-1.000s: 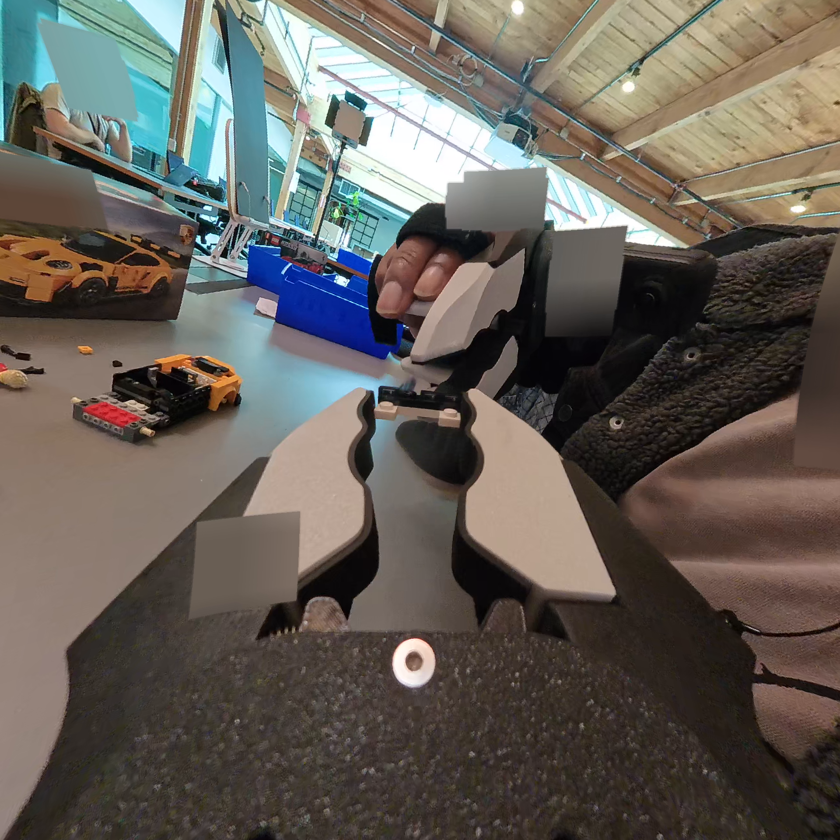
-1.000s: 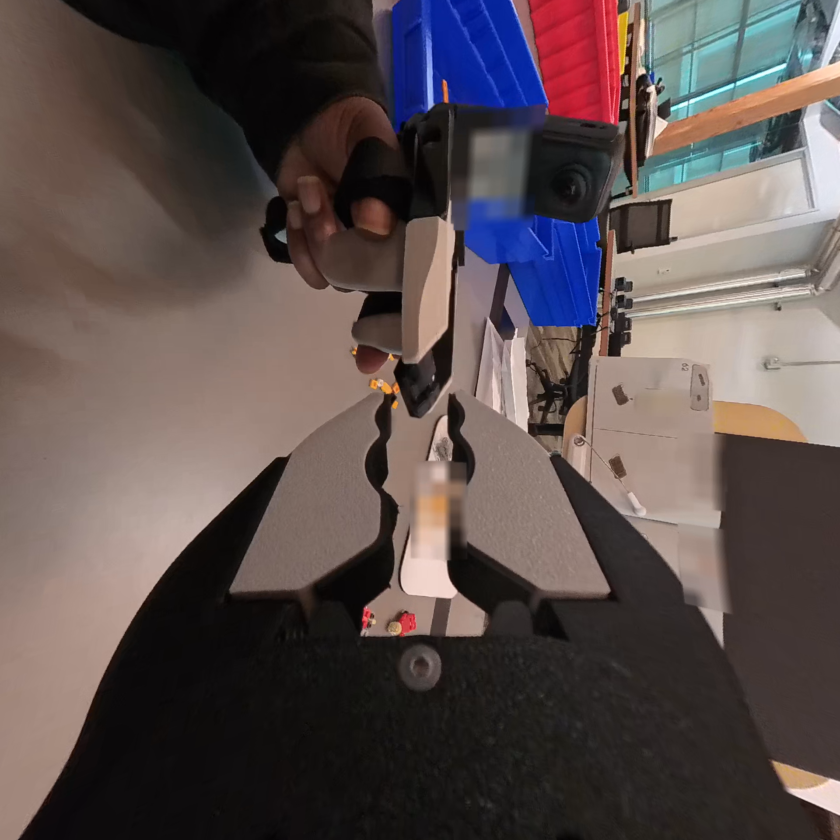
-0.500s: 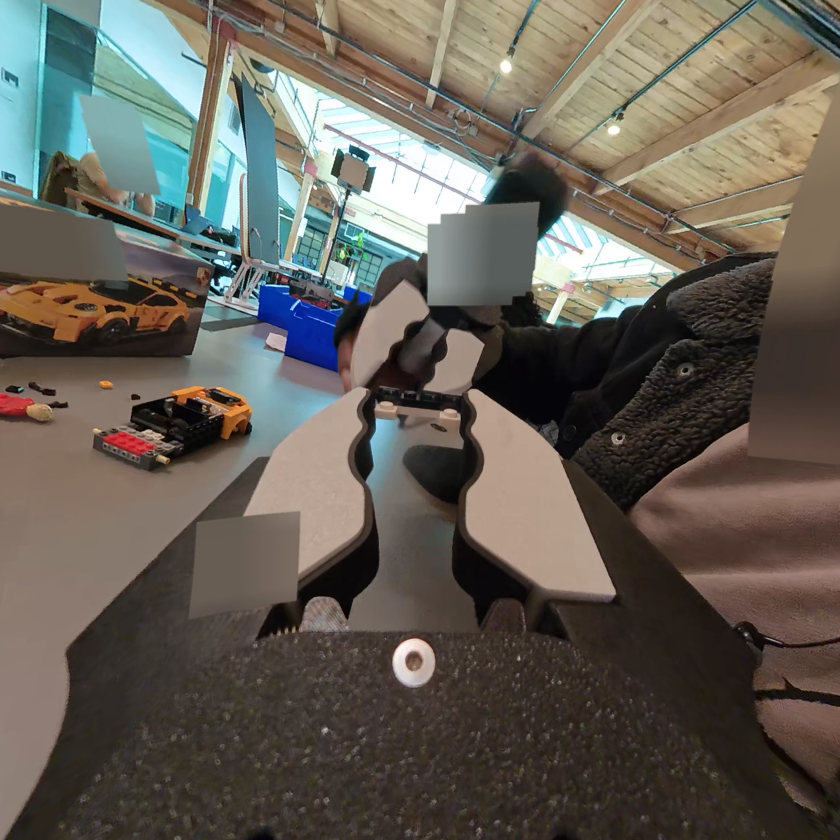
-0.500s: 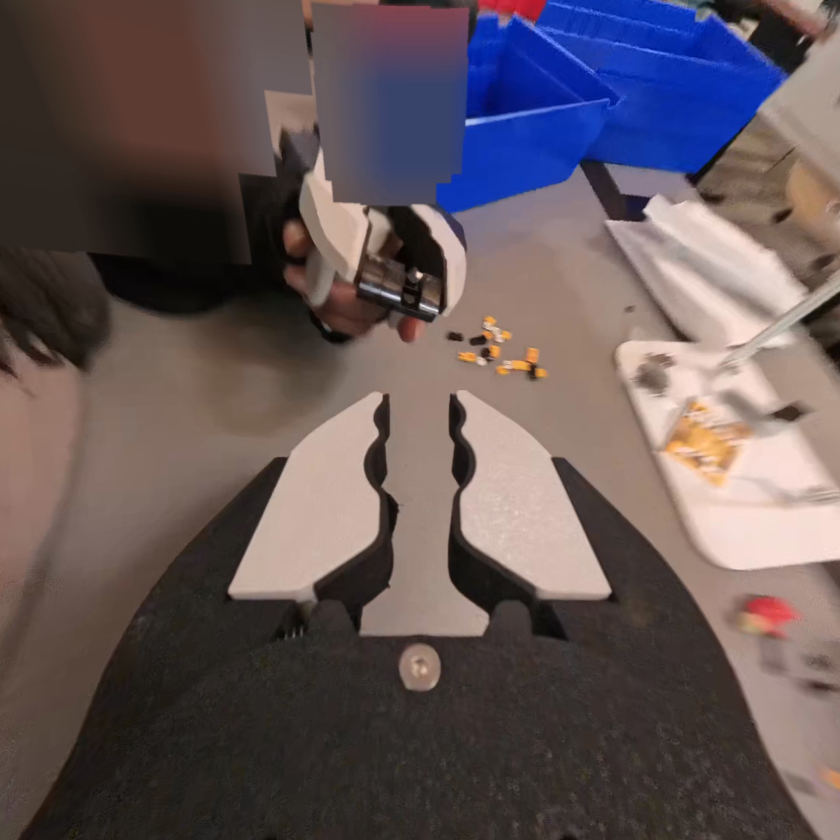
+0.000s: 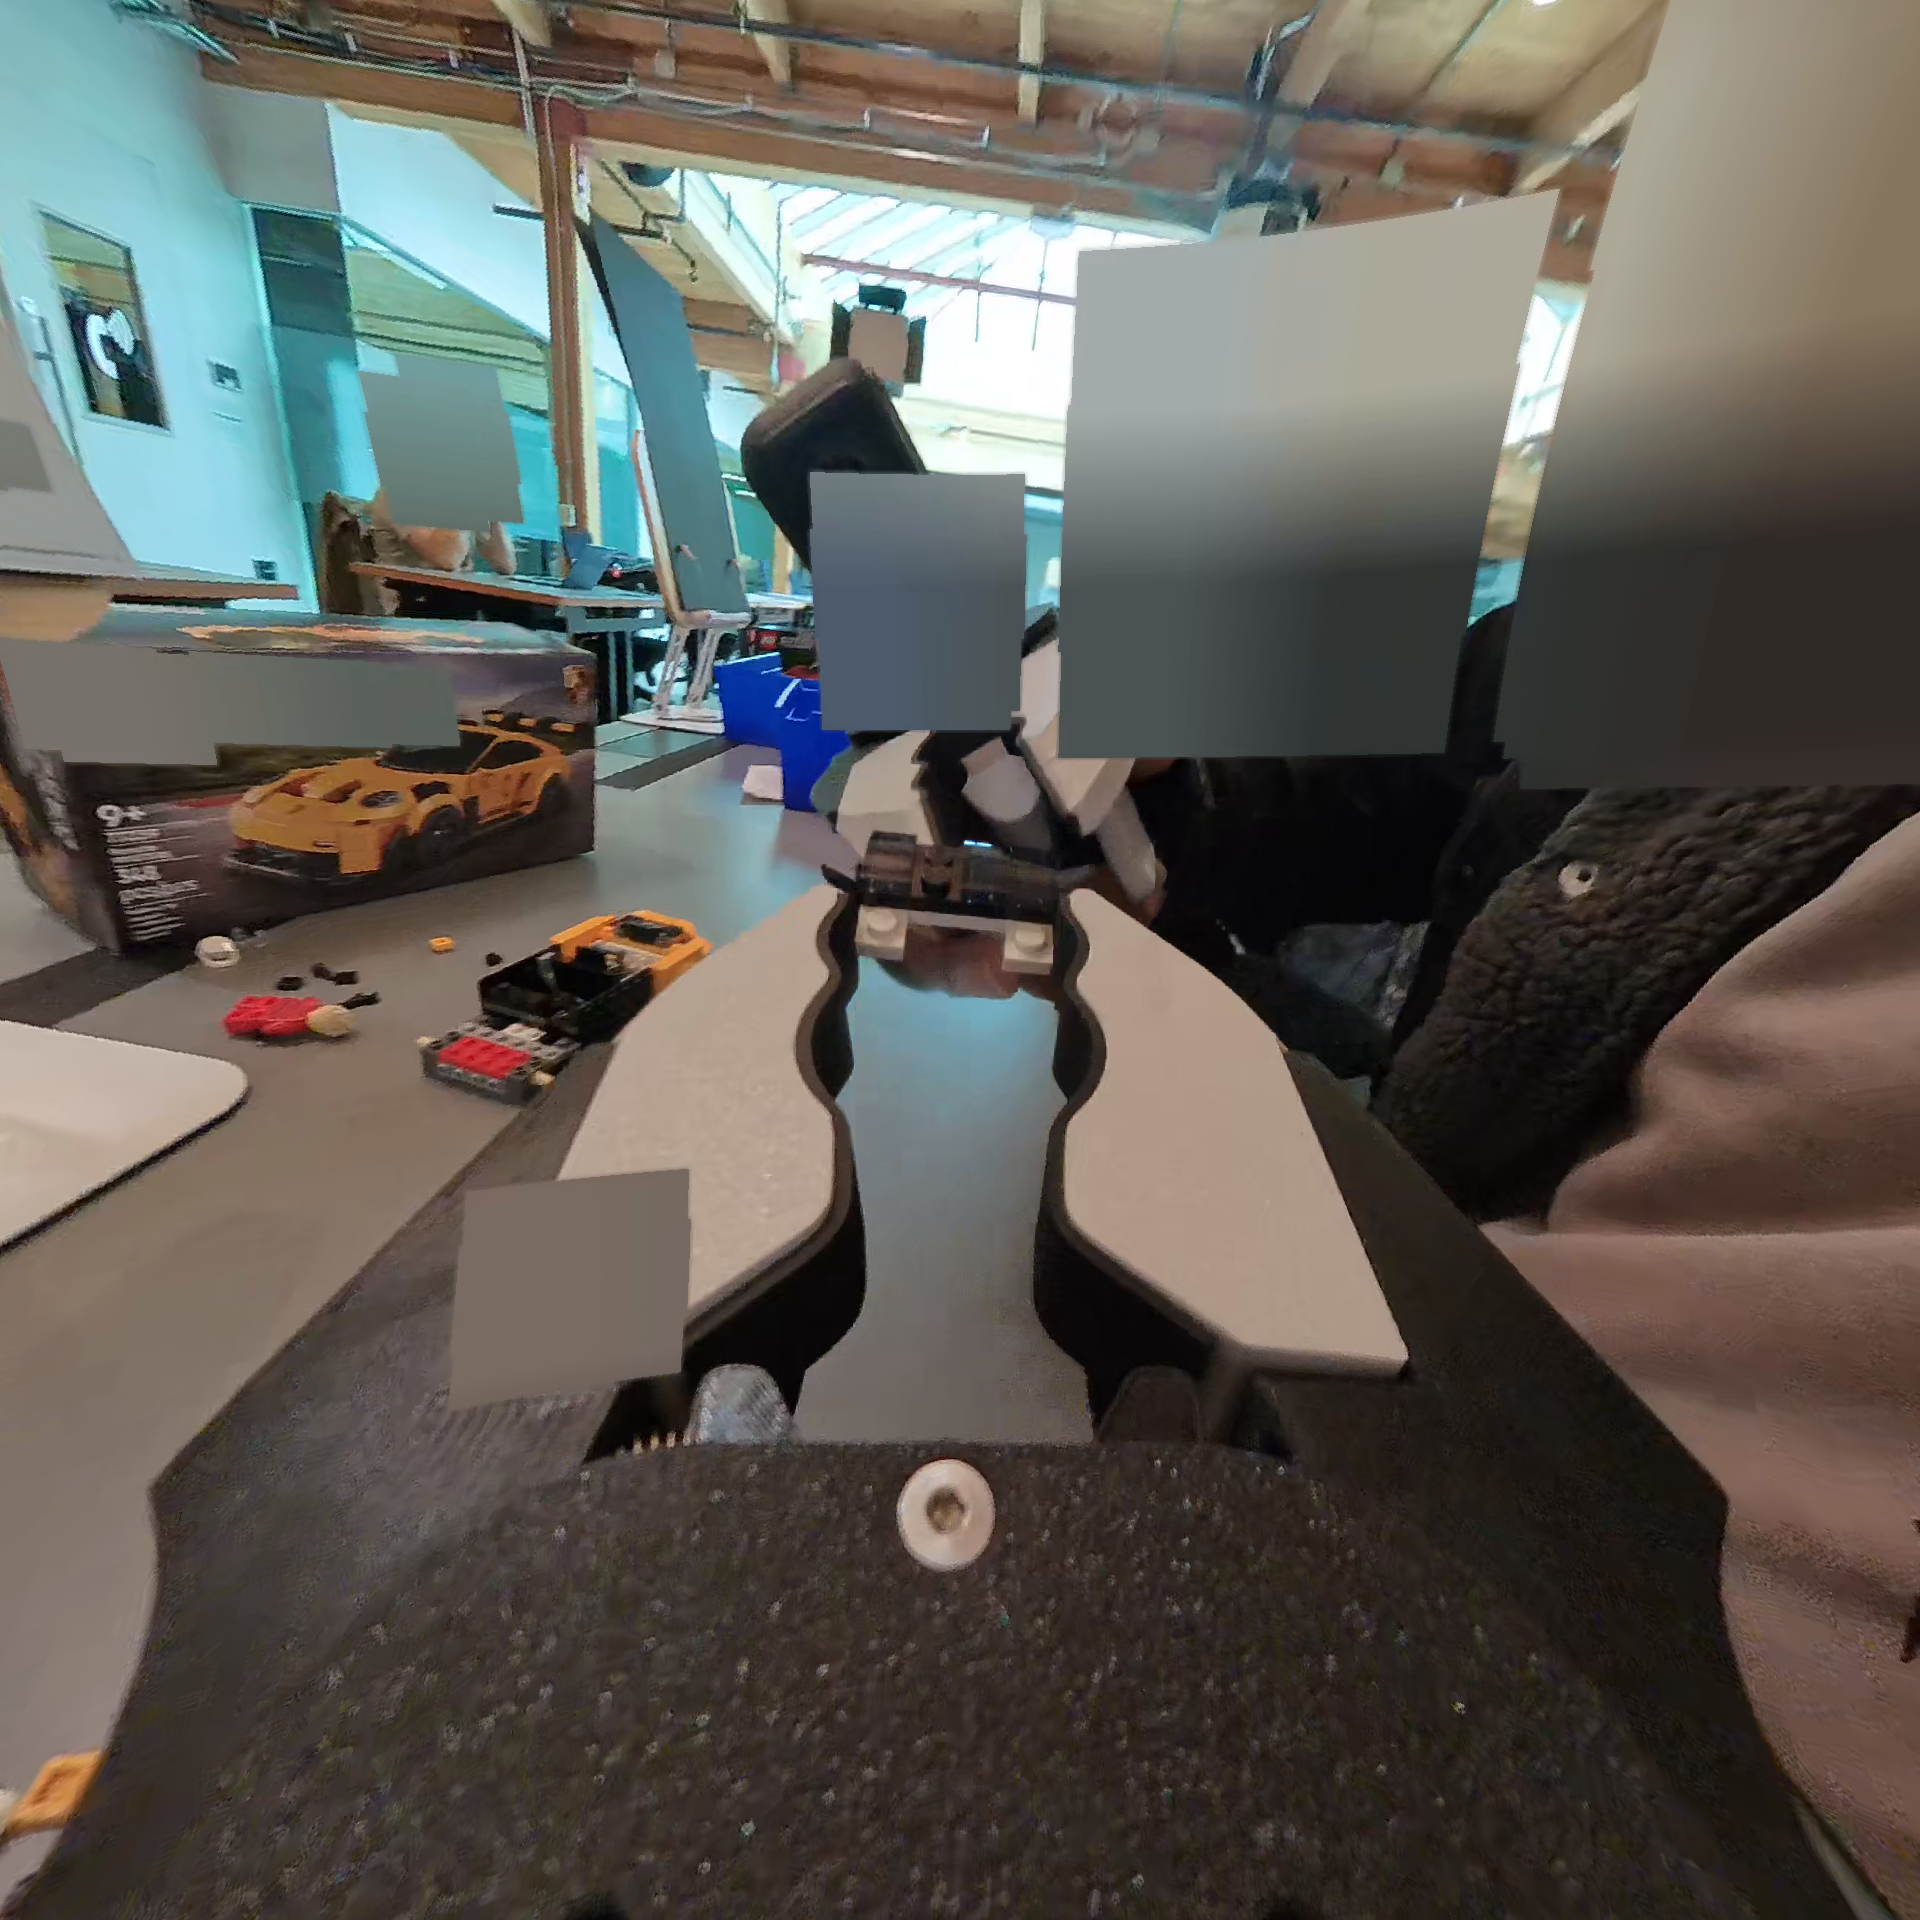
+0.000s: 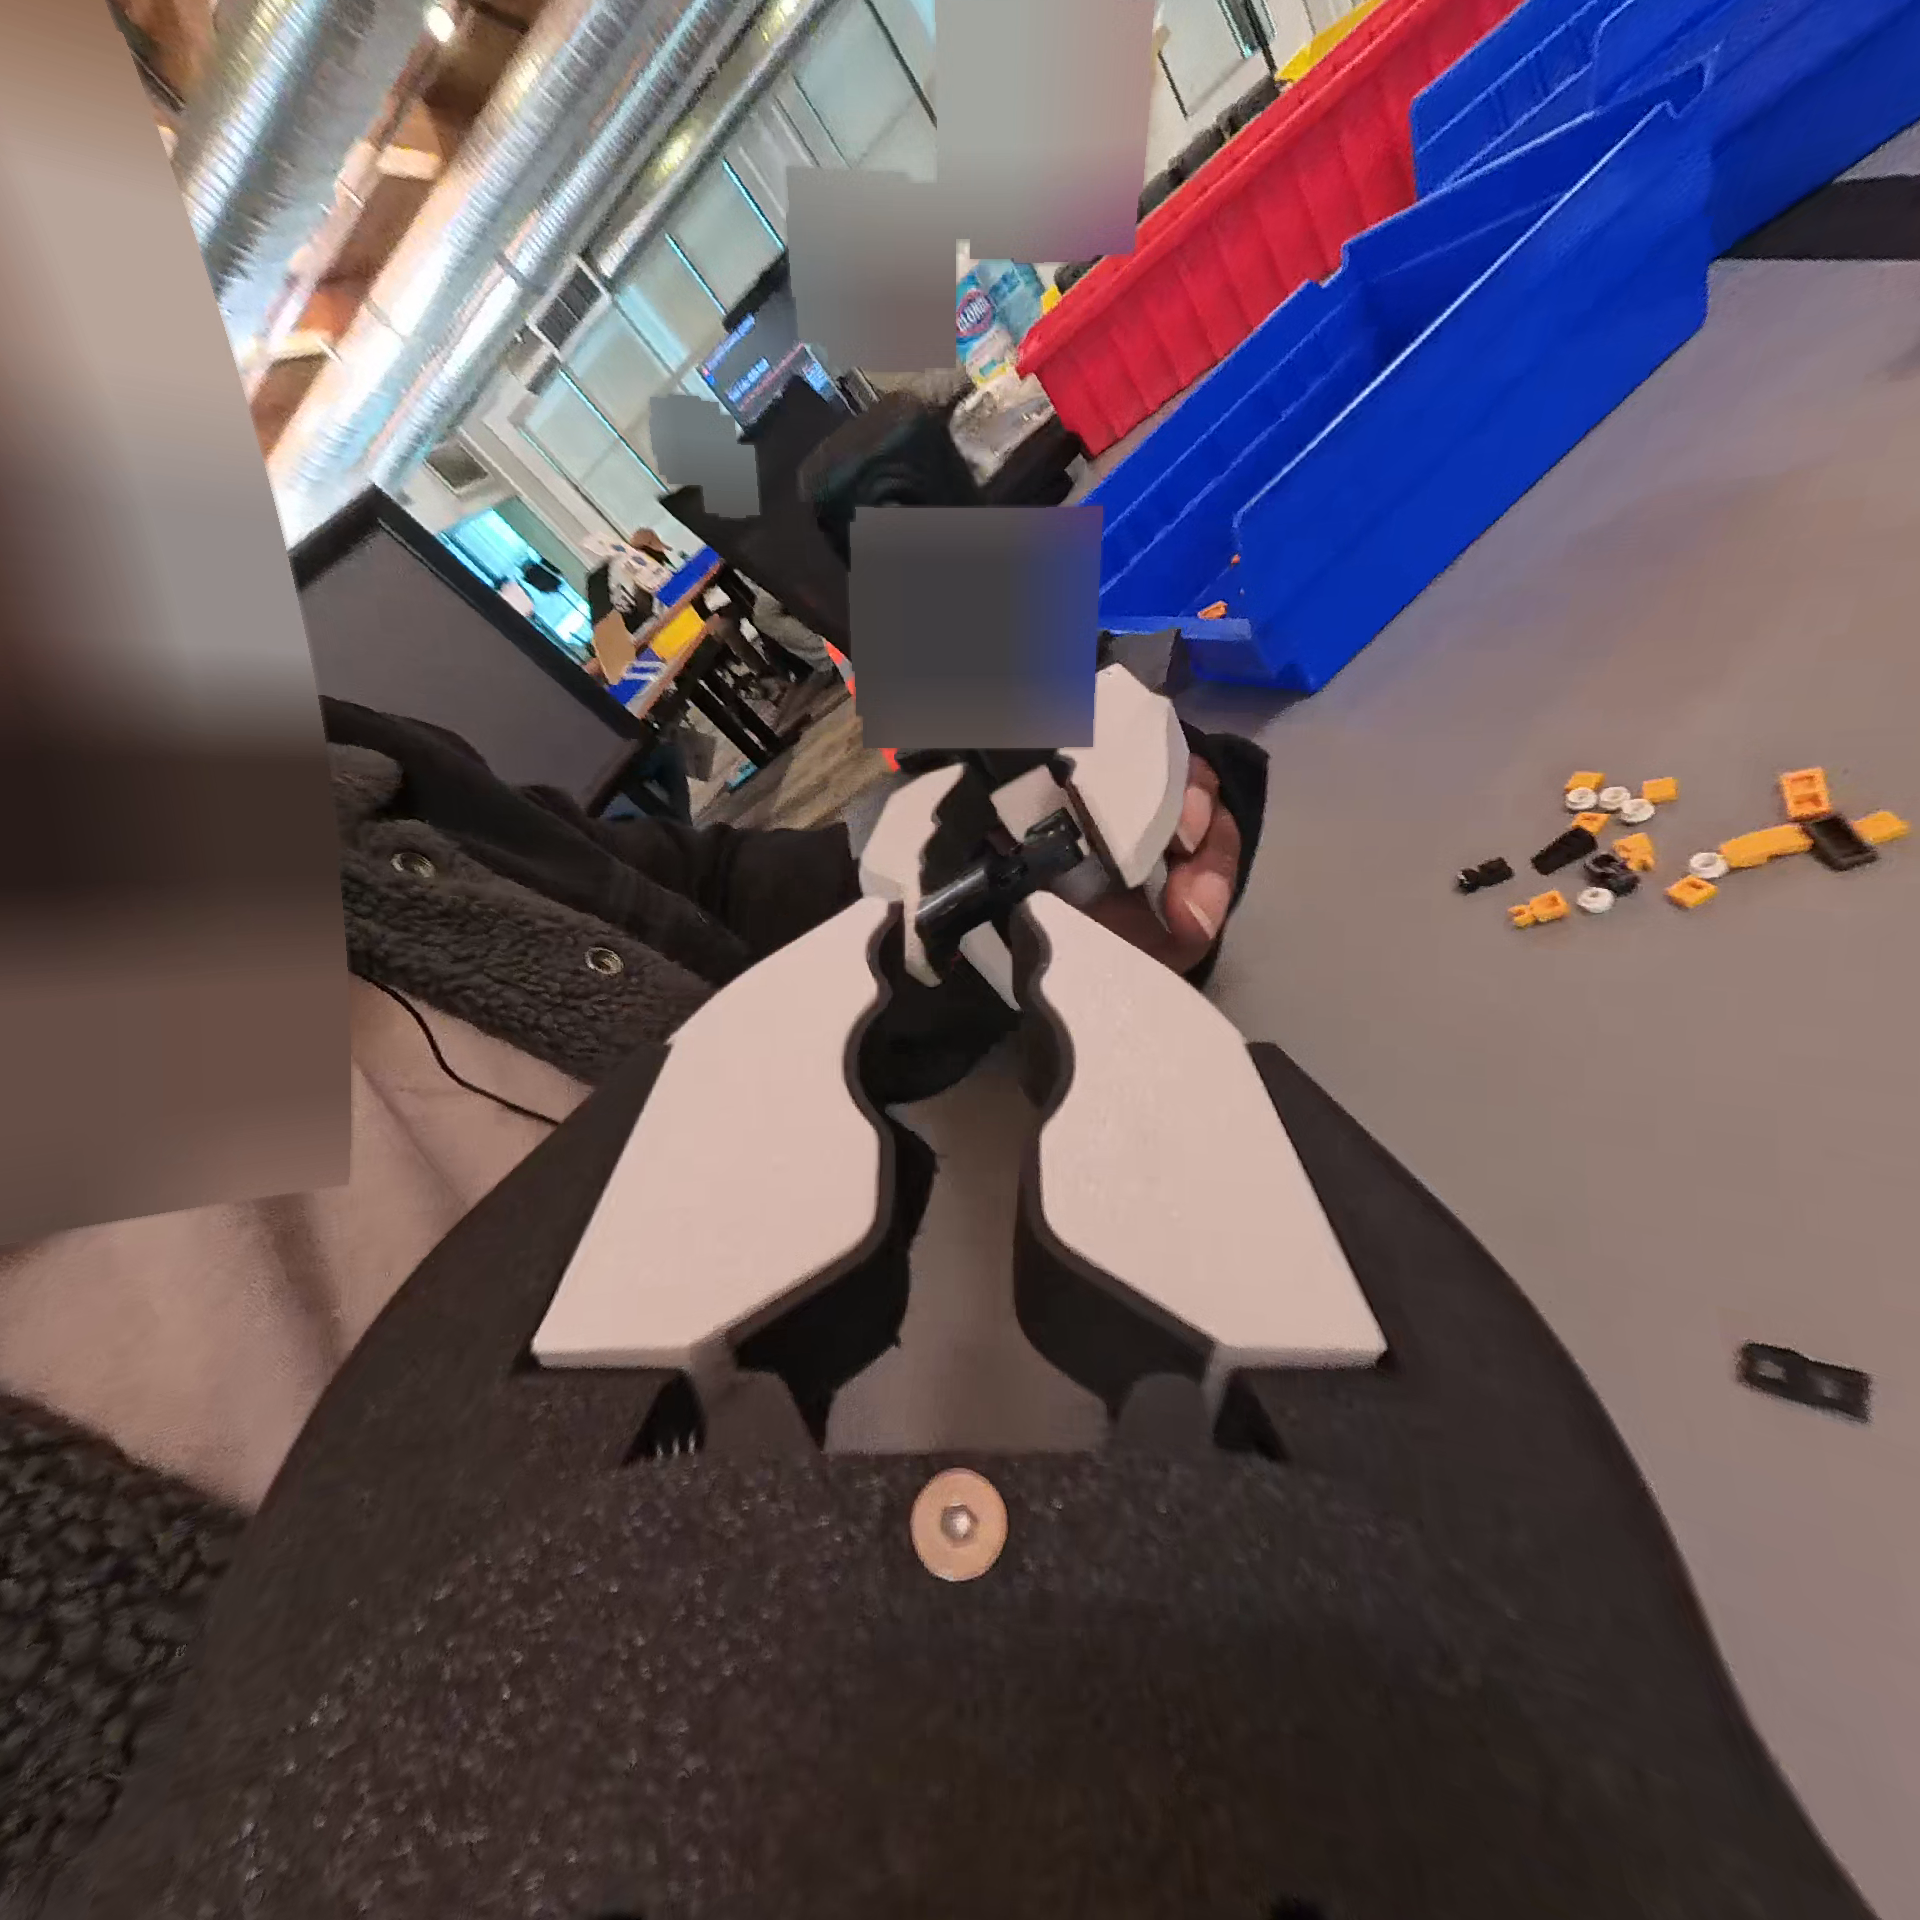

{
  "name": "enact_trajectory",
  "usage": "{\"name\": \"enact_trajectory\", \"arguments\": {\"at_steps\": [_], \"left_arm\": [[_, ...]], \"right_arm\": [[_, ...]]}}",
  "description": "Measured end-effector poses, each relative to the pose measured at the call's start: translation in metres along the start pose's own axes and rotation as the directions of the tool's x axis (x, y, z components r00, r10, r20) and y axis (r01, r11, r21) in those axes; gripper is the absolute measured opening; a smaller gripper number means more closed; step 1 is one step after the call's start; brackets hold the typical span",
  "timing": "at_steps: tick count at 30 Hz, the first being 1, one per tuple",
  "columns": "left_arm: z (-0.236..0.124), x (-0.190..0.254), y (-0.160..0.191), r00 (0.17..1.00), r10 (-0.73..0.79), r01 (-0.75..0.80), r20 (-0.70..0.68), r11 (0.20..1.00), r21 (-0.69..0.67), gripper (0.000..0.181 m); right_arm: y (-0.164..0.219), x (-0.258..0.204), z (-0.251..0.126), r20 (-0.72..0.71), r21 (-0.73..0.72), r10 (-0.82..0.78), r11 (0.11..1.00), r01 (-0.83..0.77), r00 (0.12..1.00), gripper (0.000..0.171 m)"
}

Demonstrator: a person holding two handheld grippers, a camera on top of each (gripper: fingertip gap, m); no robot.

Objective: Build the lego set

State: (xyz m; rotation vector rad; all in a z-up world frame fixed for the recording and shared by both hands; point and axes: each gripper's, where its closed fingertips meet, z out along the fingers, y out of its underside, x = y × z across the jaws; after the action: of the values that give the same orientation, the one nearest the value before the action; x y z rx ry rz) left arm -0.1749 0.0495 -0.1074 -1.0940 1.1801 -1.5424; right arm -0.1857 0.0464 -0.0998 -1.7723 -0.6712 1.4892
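The broad grey tabletop [image 5: 260,1299] carries everything, with a row of blue plastic bins [image 6: 1475,436] and a red plastic bin [image 6: 1195,301] along its far side. A dark cardboard set box printed with a yellow sports car [image 5: 312,790] stands at the left in the left wrist view. In front of it, well apart from both grippers, sits the partly built black, orange and red brick car chassis [image 5: 566,997], with a red-bodied minifigure [image 5: 281,1016] lying on its side nearby.

The left gripper [image 5: 954,914] has its grey fingers drawn in part way and clamped on the two ends of a small black and light grey brick sub-assembly [image 5: 951,896], which spans the gap right at the fingertips, held above the table. The right gripper [image 6: 956,925] is partly spread and holds nothing; its tips sit just beside that same sub-assembly [image 6: 987,883], close on either side of it, though whether they touch it cannot be told.

A scatter of small orange, black and white loose pieces [image 6: 1683,842] lies on the table to the right, well apart from the grippers, and a single flat black plate piece [image 6: 1803,1380] lies nearer the camera.
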Motion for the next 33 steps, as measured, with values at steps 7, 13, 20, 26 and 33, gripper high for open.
{"name": "enact_trajectory", "arguments": {"at_steps": [7,13,20,26,33], "left_arm": [[0.002,-0.006,0.011,0.989,0.125,-0.113,0.083,0.985,-0.13,0.035],[-0.005,-0.033,0.027,0.977,0.087,-0.042,0.197,0.974,-0.222,0.035],[-0.014,-0.055,0.044,0.951,0.083,0.011,0.297,0.954,-0.3,0.035],[-0.018,-0.062,0.048,0.943,0.063,0.047,0.326,0.947,-0.317,0.035],[-0.017,-0.061,0.049,0.948,0.036,0.07,0.317,0.947,-0.314,0.035]], "right_arm": [[0.004,0.007,-0.005,-0.043,-0.046,-0.091,0.995,0.089,0.995,0.019],[0.039,0.114,-0.061,-0.283,-0.658,-0.657,0.663,0.357,0.699,0.017],[0.076,0.161,-0.057,-0.015,-0.821,-0.734,0.397,0.411,0.679,0.017],[0.083,0.164,-0.053,0.051,-0.89,-0.64,0.32,0.326,0.767,0.016],[0.087,0.16,-0.043,0.045,-0.892,-0.615,0.331,0.309,0.788,0.018]]}}
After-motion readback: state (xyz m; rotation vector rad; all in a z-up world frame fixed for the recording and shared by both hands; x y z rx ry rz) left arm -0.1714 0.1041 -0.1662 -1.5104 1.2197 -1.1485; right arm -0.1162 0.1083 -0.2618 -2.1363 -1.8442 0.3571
